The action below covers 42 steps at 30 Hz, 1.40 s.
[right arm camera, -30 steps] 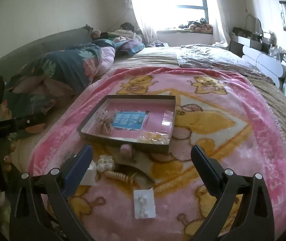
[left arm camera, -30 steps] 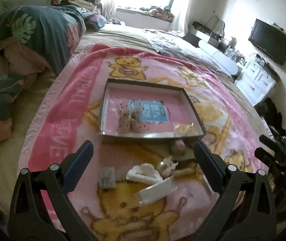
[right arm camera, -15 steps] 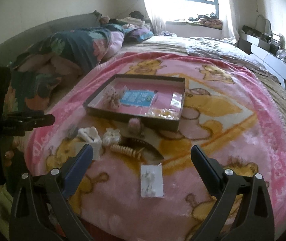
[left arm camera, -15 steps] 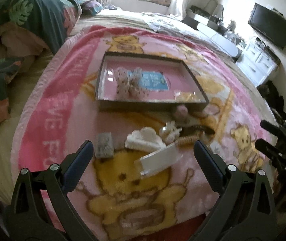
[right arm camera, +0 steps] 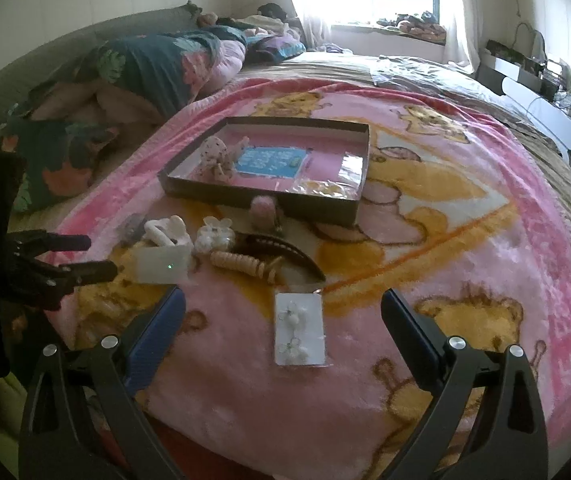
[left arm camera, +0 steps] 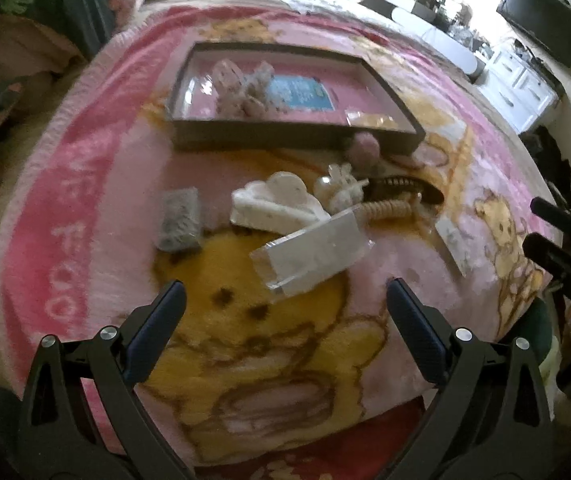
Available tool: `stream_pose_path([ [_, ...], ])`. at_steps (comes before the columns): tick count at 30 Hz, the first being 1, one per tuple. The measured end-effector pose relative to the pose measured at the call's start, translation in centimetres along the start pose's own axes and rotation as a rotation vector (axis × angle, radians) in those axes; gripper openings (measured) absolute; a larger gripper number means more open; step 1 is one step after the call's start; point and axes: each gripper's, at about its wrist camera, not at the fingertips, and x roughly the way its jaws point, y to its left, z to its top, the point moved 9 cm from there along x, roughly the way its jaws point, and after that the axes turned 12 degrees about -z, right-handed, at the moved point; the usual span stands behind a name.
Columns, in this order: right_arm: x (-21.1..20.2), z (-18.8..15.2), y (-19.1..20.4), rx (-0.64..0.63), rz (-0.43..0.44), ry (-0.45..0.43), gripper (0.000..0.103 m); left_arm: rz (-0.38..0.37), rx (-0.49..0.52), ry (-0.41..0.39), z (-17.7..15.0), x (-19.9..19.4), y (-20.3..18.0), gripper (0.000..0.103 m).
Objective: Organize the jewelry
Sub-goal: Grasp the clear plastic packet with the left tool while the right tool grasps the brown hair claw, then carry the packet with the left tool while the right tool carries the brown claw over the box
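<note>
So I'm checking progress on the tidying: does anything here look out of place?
Yes. Most pieces lie loose on the blanket in front of the tray: a white claw clip, a clear packet leaning on it, a dark clip and an earring card. Nothing looks damaged.

Your count of loose pieces on the pink bear-print blanket (right arm camera: 465, 264)

You have one shallow dark cardboard tray (right arm camera: 269, 200), two white claw clips (left arm camera: 275, 202) (left arm camera: 339, 188), one white earring card (right arm camera: 299, 330), one clear plastic packet (left arm camera: 313, 252).

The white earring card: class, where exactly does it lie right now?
In the right wrist view, the white earring card lies flat on the pink blanket, between the open right gripper fingers, below the dark hair clip.
</note>
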Motion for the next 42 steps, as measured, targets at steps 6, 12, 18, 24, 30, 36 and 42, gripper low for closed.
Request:
stream_pose_path([
  [6, 1.3, -0.4, -1.8, 0.033, -0.022, 0.019, 0.097, -0.015, -0.029, 0.035, -0.2, 2.6, -0.7, 0.094],
  [12, 3.7, -0.2, -3.2, 0.032, -0.031, 0.044, 0.097, -0.022, -0.077, 0.049, 0.7, 4.7, -1.3, 0.094],
  [18, 7.1, 0.0, -2.9, -0.019, -0.015, 0.086, 0.095, 0.009, -0.106, 0.037, 1.7, 5.9, -1.2, 0.094],
  [24, 10.9, 0.0, -1.4, -0.093, 0.022, 0.158, 0.066, 0.045, -0.105, 0.063, 1.3, 6.9, -1.1, 0.094],
  [30, 12.7, 0.2, 0.4, -0.185, 0.044, 0.173, 0.048, 0.079, -0.059, 0.069, 1.0, 7.5, -1.3, 0.090],
  [36, 13.7, 0.5, 2.2, -0.254, 0.067, 0.170, 0.028, 0.067, -0.053, 0.071, 0.8, 7.4, -1.2, 0.086],
  [42, 13.4, 0.7, 2.6, -0.200, 0.132, 0.161, 0.008, 0.019, -0.067, 0.061, 0.7, 6.5, -1.5, 0.085],
])
